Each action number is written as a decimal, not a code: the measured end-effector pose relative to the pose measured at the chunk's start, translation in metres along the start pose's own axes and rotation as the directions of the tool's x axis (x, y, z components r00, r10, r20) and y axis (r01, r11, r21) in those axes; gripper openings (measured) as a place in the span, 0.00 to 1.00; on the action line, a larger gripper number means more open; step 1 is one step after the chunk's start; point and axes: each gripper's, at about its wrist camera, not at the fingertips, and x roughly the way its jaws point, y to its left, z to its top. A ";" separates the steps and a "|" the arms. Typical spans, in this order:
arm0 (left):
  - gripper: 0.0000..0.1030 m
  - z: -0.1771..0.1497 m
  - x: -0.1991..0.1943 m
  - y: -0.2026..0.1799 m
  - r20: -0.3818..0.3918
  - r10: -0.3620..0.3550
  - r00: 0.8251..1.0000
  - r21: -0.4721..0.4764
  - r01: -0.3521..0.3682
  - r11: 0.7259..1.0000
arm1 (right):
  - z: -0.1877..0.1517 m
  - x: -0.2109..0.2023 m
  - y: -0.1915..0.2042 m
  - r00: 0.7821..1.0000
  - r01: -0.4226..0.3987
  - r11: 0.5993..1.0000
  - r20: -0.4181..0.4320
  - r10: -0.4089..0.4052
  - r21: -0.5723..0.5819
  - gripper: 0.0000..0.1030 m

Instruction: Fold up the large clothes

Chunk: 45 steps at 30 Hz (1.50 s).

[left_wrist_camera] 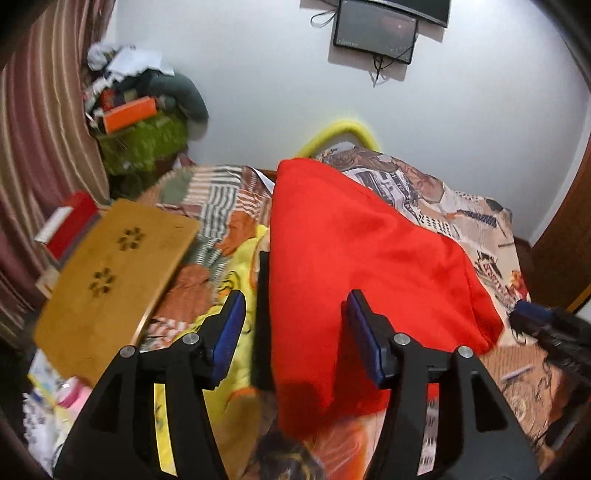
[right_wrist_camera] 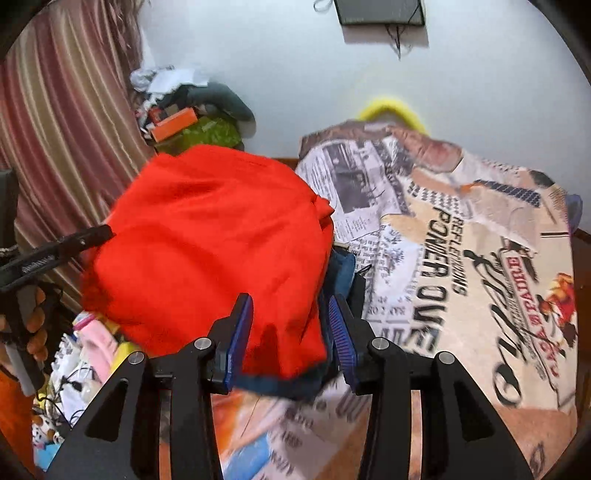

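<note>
A large red garment lies in a thick folded heap on the printed bedsheet. My left gripper is open, its blue pads apart over the near left edge of the red cloth, holding nothing. In the right wrist view the red garment lies over a dark blue garment. My right gripper is open, its pads on either side of the near corner of the red cloth. The right gripper also shows at the right edge of the left wrist view, and the left gripper at the left edge of the right wrist view.
A wooden lap tray lies on the bed's left side beside a yellow cloth. A cluttered pile stands in the far corner by striped curtains. A screen hangs on the white wall. Toys and cables lie lower left.
</note>
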 end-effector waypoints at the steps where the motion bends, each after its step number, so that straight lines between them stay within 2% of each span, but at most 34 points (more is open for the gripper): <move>1: 0.55 -0.005 -0.013 -0.003 0.011 0.002 1.000 0.018 -0.002 1.000 | 0.002 -0.007 0.000 1.000 -0.003 1.000 0.016 0.003 -0.002 0.38; 5: 0.55 -0.025 -0.075 -0.017 0.105 0.002 0.994 0.067 -0.010 0.998 | -0.007 -0.074 0.014 0.991 -0.002 1.000 0.136 0.006 -0.030 0.38; 8: 0.55 -0.043 -0.135 -0.033 0.206 -0.025 0.978 0.100 0.004 0.995 | -0.012 -0.118 0.030 0.973 -0.016 0.998 0.230 0.028 -0.054 0.38; 10: 0.55 -0.051 -0.172 -0.043 0.265 -0.045 0.963 0.119 0.014 0.993 | -0.019 -0.152 0.046 0.951 -0.023 0.996 0.304 0.047 -0.080 0.38; 14: 0.55 -0.080 -0.247 -0.066 0.406 -0.079 0.911 0.150 0.019 0.988 | -0.038 -0.200 0.074 0.902 -0.020 0.991 0.426 0.075 -0.133 0.38; 17: 0.55 -0.104 -0.299 -0.084 0.501 -0.121 0.857 0.172 0.038 0.984 | -0.057 -0.234 0.097 0.859 -0.014 0.984 0.502 0.102 -0.176 0.38; 20: 0.58 -0.129 -0.338 -0.098 0.580 -0.136 0.804 0.175 0.040 0.984 | -0.075 -0.258 0.114 0.822 -0.009 0.981 0.557 0.118 -0.195 0.38; 22: 0.60 -0.145 -0.357 -0.103 0.620 -0.127 0.774 0.165 0.030 0.986 | -0.088 -0.270 0.123 0.801 0.007 0.980 0.588 0.112 -0.197 0.38; 24: 0.64 -0.159 -0.371 -0.108 0.654 -0.102 0.749 0.146 0.008 0.989 | -0.098 -0.275 0.127 0.790 0.019 0.981 0.604 0.102 -0.191 0.38; 26: 0.69 -0.171 -0.379 -0.113 0.672 -0.073 0.737 0.130 -0.020 0.991 | -0.105 -0.276 0.129 0.790 0.028 0.984 0.607 0.087 -0.177 0.38; 28: 0.79 -0.182 -0.384 -0.115 0.678 -0.055 0.733 0.113 -0.030 0.993 | -0.108 -0.273 0.127 0.791 0.049 0.986 0.609 0.059 -0.160 0.43; 29: 0.81 -0.187 -0.385 -0.116 0.675 -0.056 0.736 0.108 -0.024 0.994 | -0.110 -0.271 0.127 0.789 0.062 0.987 0.613 0.043 -0.149 0.47; 31: 0.86 -0.193 -0.386 -0.115 0.671 -0.047 0.740 0.093 -0.021 0.995 | -0.114 -0.274 0.125 0.782 0.082 0.988 0.623 0.015 -0.128 0.66; 34: 0.95 -0.203 -0.385 -0.117 0.672 -0.015 0.740 0.067 -0.040 0.997 | -0.120 -0.280 0.123 0.771 0.111 0.988 0.637 -0.014 -0.112 0.83; 35: 0.96 -0.205 -0.384 -0.115 0.677 -0.025 0.735 0.065 -0.026 0.998 | -0.121 -0.281 0.122 0.765 0.119 0.987 0.643 -0.025 -0.104 0.85; 37: 1.00 -0.212 -0.383 -0.114 0.677 -0.031 0.736 0.050 -0.004 0.999 | -0.122 -0.284 0.120 0.754 0.128 0.988 0.655 -0.039 -0.088 0.97; 39: 1.00 -0.213 -0.379 -0.112 0.671 -0.007 0.742 0.030 -0.018 0.999 | -0.123 -0.284 0.117 0.747 0.130 0.989 0.663 -0.051 -0.071 1.00; 45: 1.00 -0.218 -0.370 -0.114 0.655 0.026 0.755 0.016 -0.049 0.999 | -0.126 -0.278 0.111 0.766 0.139 0.989 0.638 -0.076 -0.049 1.00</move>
